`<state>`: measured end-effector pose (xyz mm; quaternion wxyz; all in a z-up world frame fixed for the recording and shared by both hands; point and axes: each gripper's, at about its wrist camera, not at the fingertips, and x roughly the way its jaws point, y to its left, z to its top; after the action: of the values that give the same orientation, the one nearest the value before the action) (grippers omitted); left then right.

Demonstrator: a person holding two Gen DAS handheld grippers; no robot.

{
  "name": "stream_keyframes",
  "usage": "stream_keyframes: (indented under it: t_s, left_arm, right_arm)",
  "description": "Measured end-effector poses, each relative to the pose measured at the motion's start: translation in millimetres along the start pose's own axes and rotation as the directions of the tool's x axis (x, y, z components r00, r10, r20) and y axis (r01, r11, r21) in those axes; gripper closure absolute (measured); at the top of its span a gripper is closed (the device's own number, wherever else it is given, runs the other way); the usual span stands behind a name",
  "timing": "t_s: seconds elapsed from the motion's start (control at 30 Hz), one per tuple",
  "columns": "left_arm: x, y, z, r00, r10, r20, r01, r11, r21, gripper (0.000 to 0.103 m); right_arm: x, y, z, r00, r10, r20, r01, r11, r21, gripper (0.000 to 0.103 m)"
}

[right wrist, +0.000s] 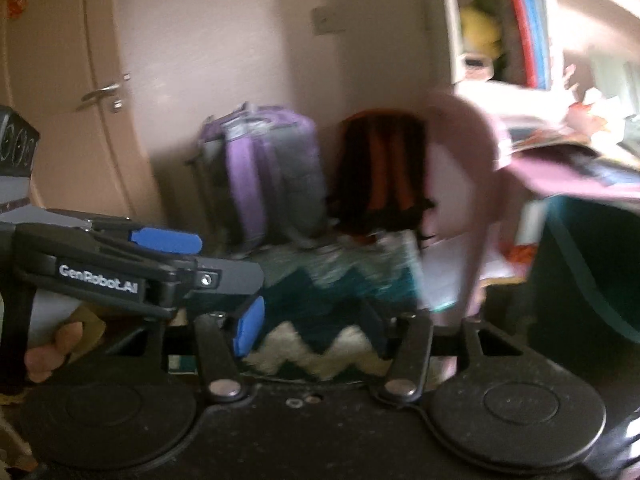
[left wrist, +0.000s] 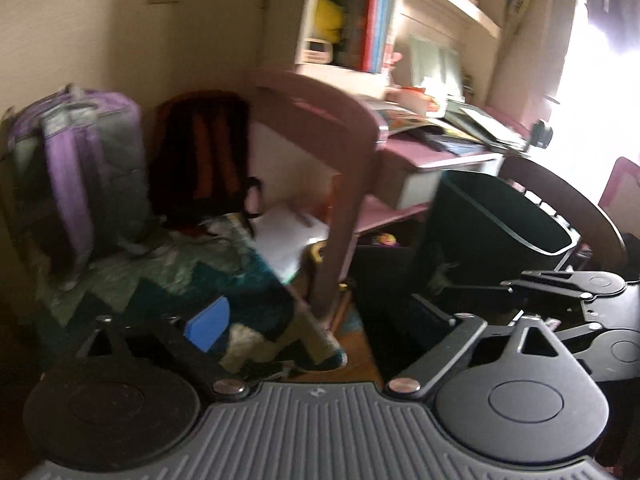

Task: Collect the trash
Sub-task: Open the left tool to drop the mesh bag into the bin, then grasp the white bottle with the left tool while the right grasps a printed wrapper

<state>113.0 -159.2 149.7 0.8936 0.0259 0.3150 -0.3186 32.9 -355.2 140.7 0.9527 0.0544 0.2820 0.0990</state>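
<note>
your left hand-held gripper (left wrist: pixel 316 320) stood wide open with nothing between its blue-padded fingers (left wrist: pixel 208 328), pointing over the zigzag blanket (left wrist: pixel 168 280) on the bed. your right hand-held gripper (right wrist: pixel 308 332) was also open and empty above the same blanket. the dark trash bin (left wrist: pixel 492 220) stood on the floor just beside the pink surface (left wrist: pixel 440 156), to the right of your left hand-held gripper. a purple backpack (left wrist: pixel 80 168) and a black-and-orange backpack (left wrist: pixel 204 160) sat at the wall on the bed. no loose trash could be made out through the blur.
</note>
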Motion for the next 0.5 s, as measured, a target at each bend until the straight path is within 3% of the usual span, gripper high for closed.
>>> stream_keyframes:
  t_s: [0.13,0.27,0.5]
  left_arm:
    - [-8,43,-19,0.999,0.037,0.005,-0.037,0.998,-0.056,0.001]
    - [-8,89,-45,0.993,0.119,0.016,-0.117,0.988,-0.105,0.0]
    - [19,187,-103,0.963,0.254,-0.093,-0.269,0.932,-0.242,0.0]
  right_arm:
    - [37,28,-5,0.998,0.056,-0.035,-0.057,0.998,-0.034,0.048]
    - [78,53,-14,0.996,0.077,-0.055,-0.08,0.994,-0.073,0.047]
    - [178,82,-49,0.972,0.109,-0.21,-0.121,0.992,-0.046,0.047]
